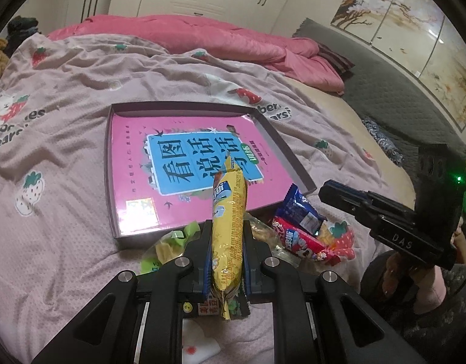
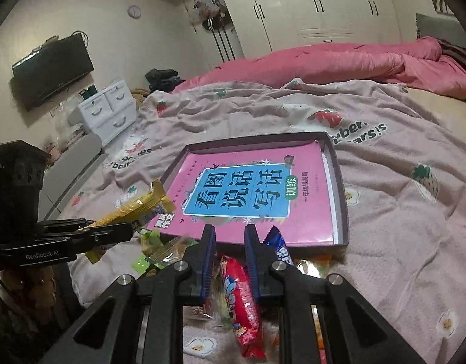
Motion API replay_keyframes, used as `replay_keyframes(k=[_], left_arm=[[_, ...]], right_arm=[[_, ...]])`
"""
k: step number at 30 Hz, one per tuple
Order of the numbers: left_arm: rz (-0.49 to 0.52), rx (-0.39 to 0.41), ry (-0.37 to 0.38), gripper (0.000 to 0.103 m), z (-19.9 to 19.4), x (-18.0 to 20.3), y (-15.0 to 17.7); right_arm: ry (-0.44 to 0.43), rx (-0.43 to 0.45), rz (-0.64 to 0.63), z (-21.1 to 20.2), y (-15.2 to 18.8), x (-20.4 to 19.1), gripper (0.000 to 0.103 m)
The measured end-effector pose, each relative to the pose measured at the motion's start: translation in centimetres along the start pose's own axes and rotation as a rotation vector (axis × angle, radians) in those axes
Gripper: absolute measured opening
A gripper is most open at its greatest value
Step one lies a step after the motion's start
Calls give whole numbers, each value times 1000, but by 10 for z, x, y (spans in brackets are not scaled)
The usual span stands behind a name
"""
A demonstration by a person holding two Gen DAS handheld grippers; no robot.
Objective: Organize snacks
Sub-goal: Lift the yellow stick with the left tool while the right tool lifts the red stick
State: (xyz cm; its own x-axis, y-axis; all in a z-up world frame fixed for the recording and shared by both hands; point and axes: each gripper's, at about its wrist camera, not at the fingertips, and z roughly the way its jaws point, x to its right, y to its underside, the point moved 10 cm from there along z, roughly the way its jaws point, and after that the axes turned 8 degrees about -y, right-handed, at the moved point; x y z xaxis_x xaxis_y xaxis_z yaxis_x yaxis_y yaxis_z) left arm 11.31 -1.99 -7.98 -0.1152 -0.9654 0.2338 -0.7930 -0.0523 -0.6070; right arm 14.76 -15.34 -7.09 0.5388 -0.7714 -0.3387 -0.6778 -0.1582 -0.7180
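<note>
Left claw [image 1: 227, 236] hides yellow snack's [image 1: 228, 227] sides; red snack [image 2: 243, 297] blurred.

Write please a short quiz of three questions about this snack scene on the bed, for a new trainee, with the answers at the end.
1. True or false: the left gripper is shut on the yellow snack pack.
2. What lies inside the shallow box on the blanket?
A. a pink book
B. a plate
C. a phone
3. Fill in: the right gripper is shut on the ___ snack pack.

Key
1. True; the pack stands clamped between its fingers.
2. A, the pink book.
3. Red; the red snack pack runs between the jaws, while the blue snack pack lies beside them.
</note>
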Motion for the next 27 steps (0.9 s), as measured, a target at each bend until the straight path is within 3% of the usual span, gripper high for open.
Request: replay_keyframes(k=[6, 10, 13, 20, 23, 27], left_arm=[[4, -14, 8, 16, 3, 2, 2], [13, -21, 11, 16, 3, 3, 5], [16, -23, 15, 16, 3, 5, 5], [21, -28, 27, 16, 2, 7, 6], [19, -31, 24, 16, 2, 7, 7], [3, -30, 28, 16, 2, 5, 5]], right_arm=[[80, -163, -107, 15, 36, -6, 23], [97, -258, -134, 23, 58, -9, 36], [128, -302, -134, 27, 67, -4, 36], [81, -338, -55, 48, 71, 3, 35], [105, -317, -93, 47, 70, 2, 22], [43, -245, -64, 31, 61, -4, 18]])
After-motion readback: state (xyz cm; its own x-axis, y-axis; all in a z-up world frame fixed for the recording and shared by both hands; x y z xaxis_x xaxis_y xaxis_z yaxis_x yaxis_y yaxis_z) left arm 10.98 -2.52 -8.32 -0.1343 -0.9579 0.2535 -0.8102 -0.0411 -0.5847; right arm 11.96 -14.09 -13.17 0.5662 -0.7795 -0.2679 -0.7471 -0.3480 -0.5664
